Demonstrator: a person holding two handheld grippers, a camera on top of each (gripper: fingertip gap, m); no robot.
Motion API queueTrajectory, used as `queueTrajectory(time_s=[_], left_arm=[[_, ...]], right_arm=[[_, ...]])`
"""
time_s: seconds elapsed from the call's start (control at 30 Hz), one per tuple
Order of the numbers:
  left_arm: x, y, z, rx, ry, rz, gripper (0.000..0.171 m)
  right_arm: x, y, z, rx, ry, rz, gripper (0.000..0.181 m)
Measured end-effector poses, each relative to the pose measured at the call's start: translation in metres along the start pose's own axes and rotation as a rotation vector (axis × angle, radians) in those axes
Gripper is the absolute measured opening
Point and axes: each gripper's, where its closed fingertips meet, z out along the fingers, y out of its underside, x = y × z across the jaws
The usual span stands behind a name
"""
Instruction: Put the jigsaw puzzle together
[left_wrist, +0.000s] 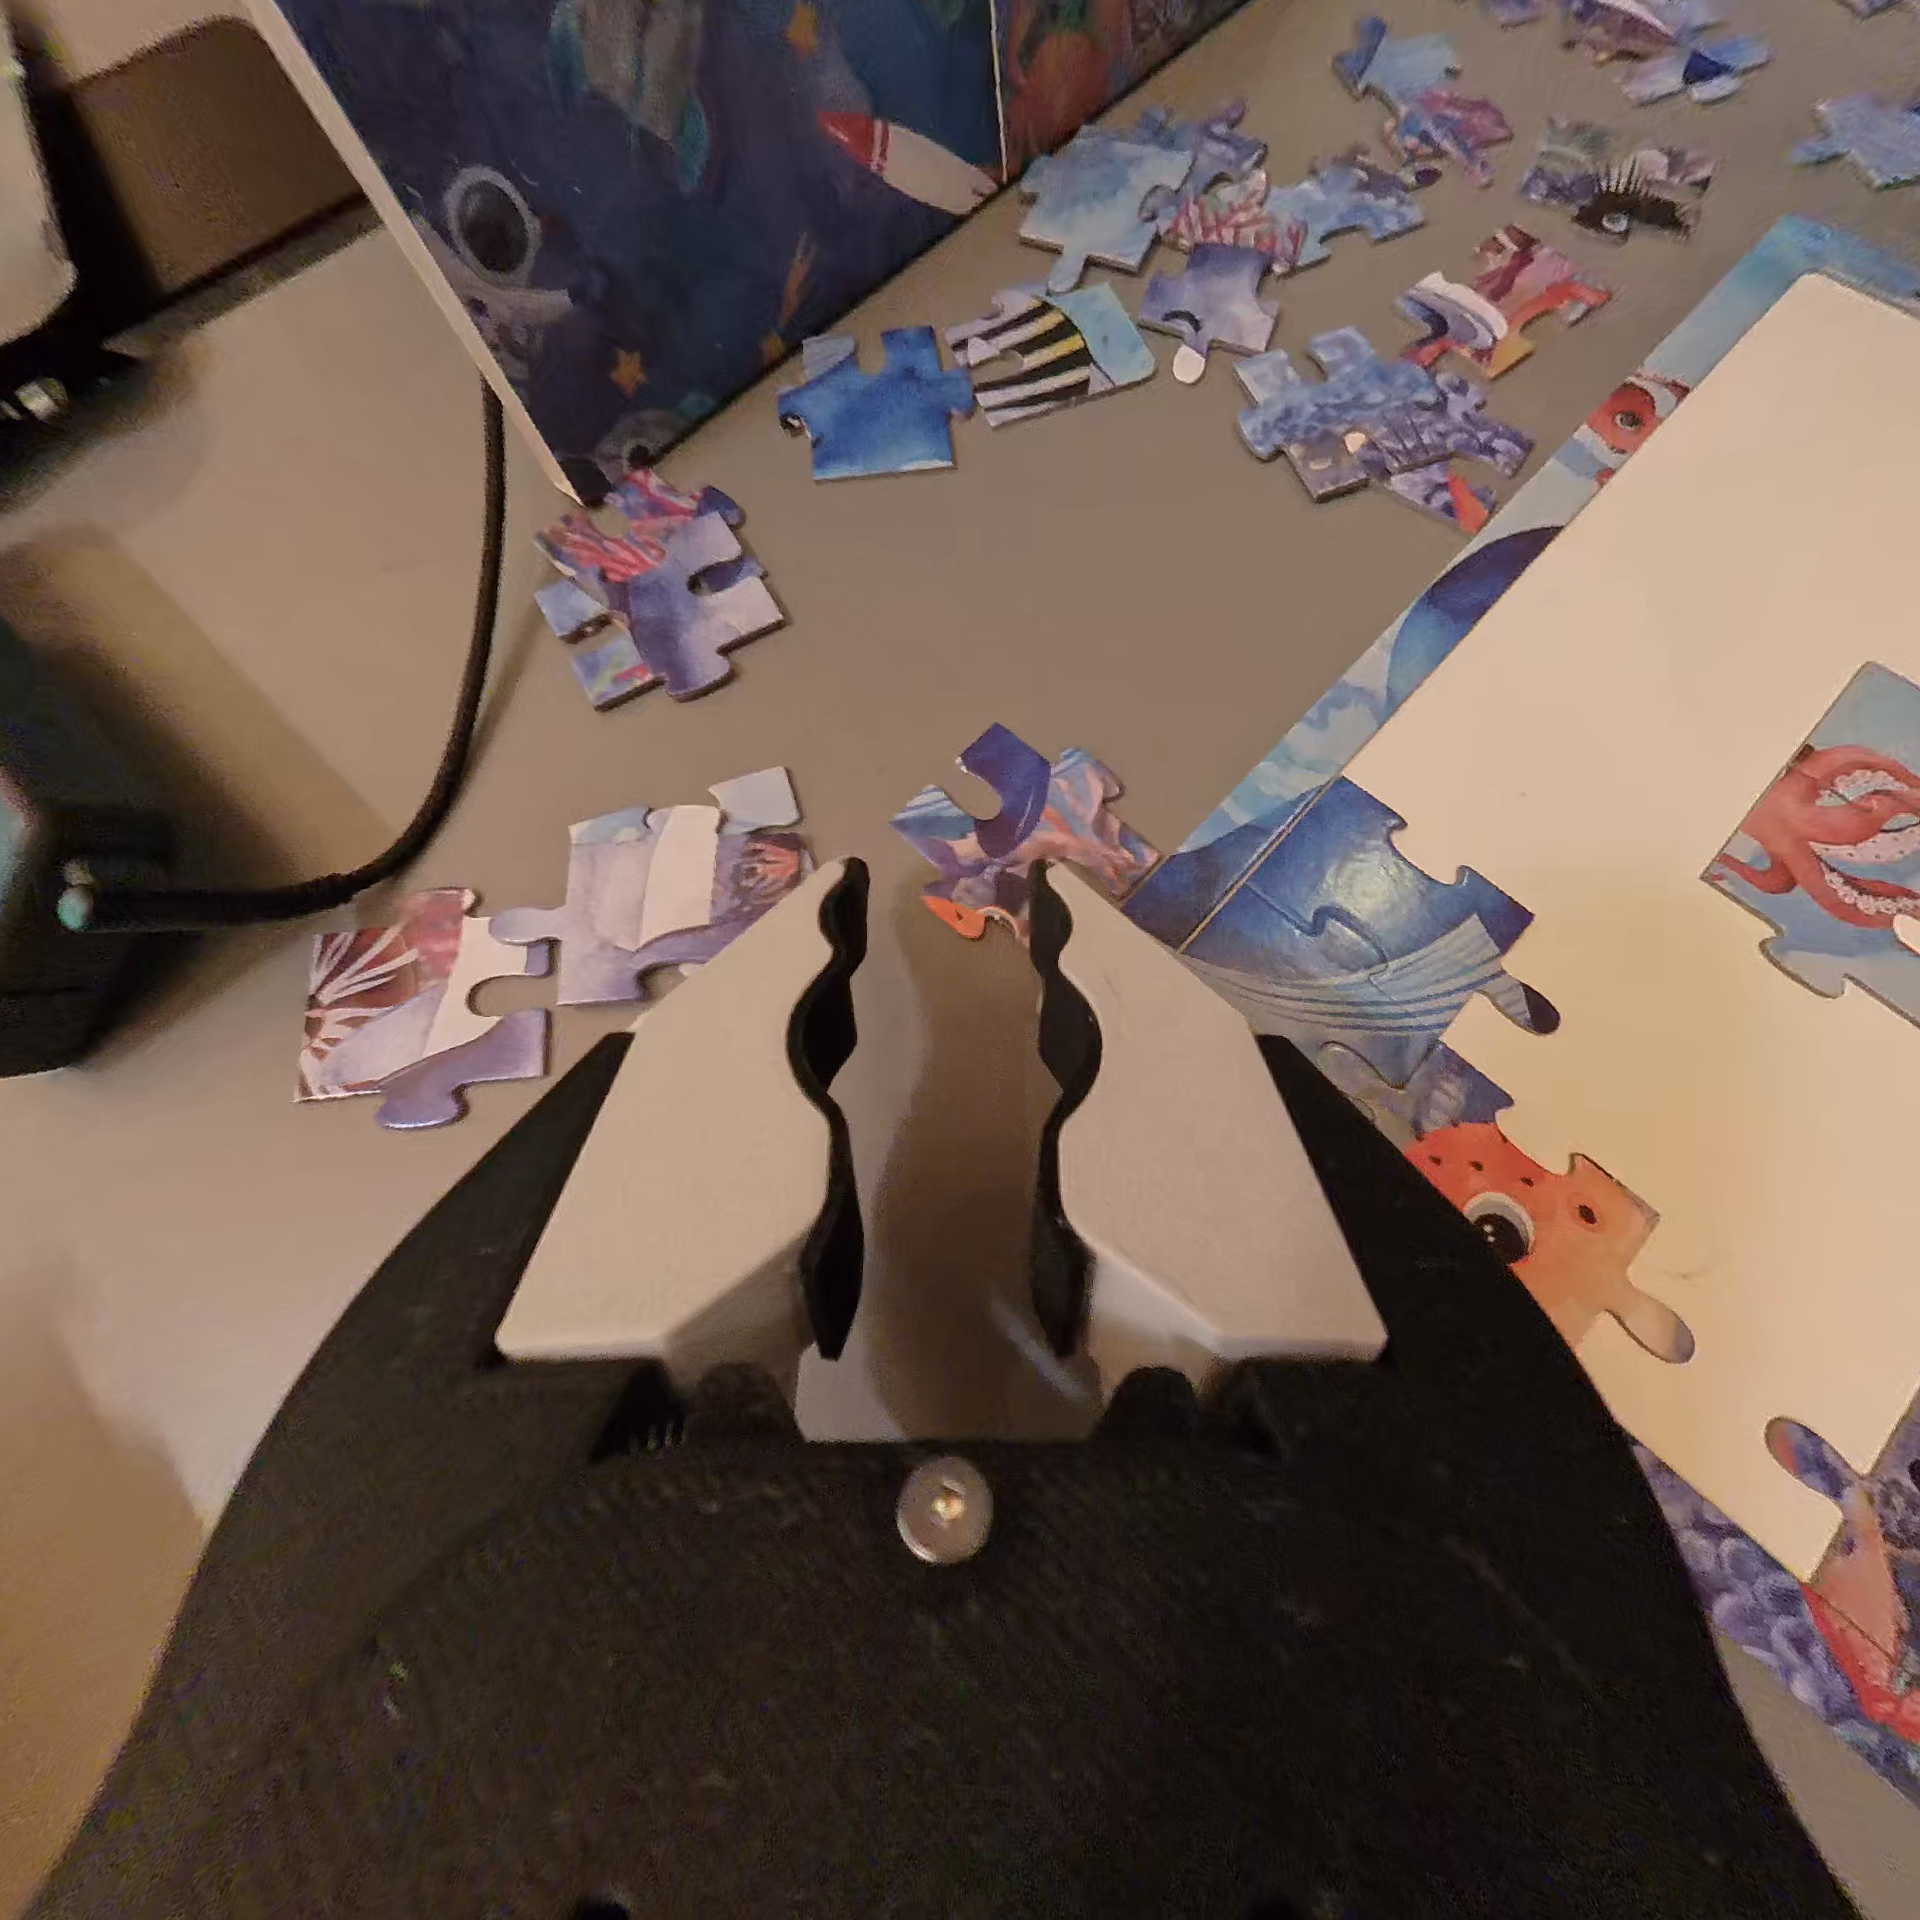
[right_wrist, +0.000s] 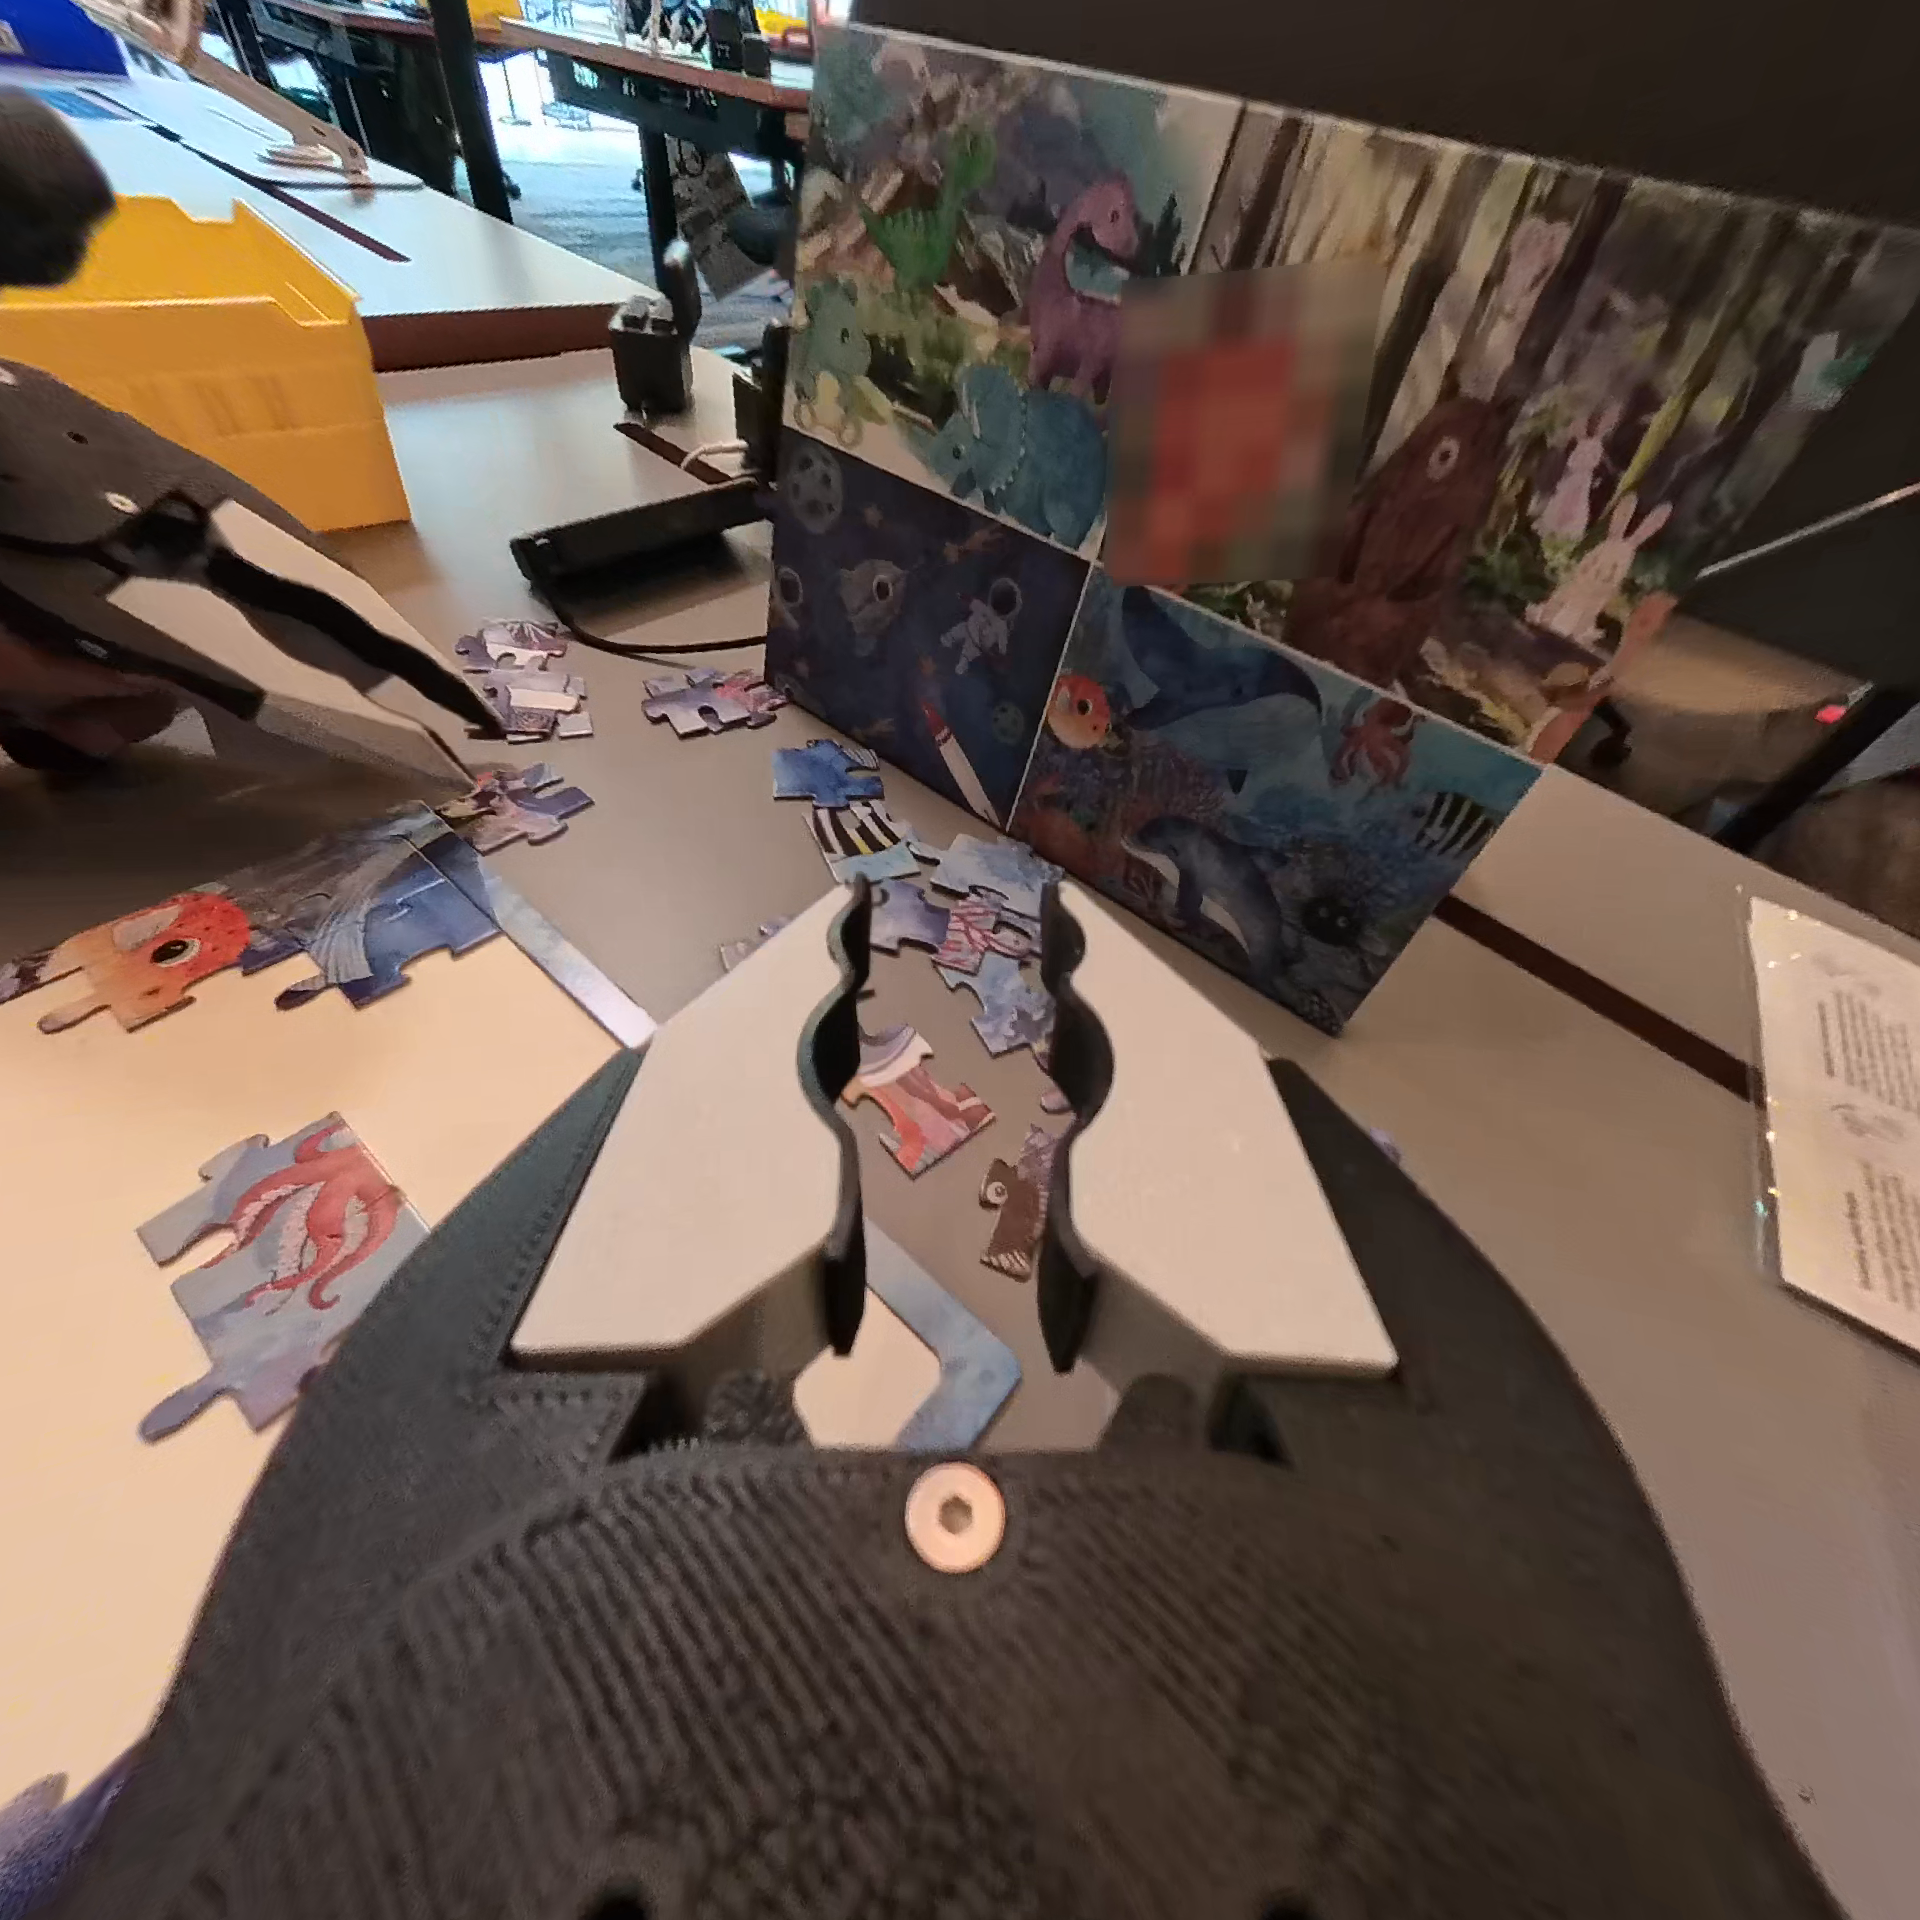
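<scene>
The puzzle board has a white base and a blue frame. A blue whale section, an orange fish piece and an octopus piece lie on it. My left gripper is open and low over the table, its right fingertip at the edge of a loose blue-purple piece; nothing is between the jaws. My right gripper is open and empty, above loose pieces such as a pink-striped one. The right wrist view also shows the left gripper, the board and the octopus piece.
The upright puzzle box stands behind several scattered pieces. Two joined pale pieces lie left of my left gripper. A black cable runs at the left. A yellow bin is at the far left and a printed sheet at the right. Left tips to right tips: about 25 cm.
</scene>
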Motion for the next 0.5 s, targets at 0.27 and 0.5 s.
queueTrajectory(time_s=[0.27, 0.5], left_arm=[[0.0048, 0.0083, 0.0073, -0.071, 0.026, -0.001, 0.023], [0.0036, 0.0052, 0.0044, -0.043, 0.013, -0.001, 0.0]], right_arm=[[-0.0089, -0.0067, -0.0005, 0.026, -0.024, 0.007, 0.031], [-0.0077, -0.0028, 0.0016, 0.032, -0.044, 0.057, 0.031]])
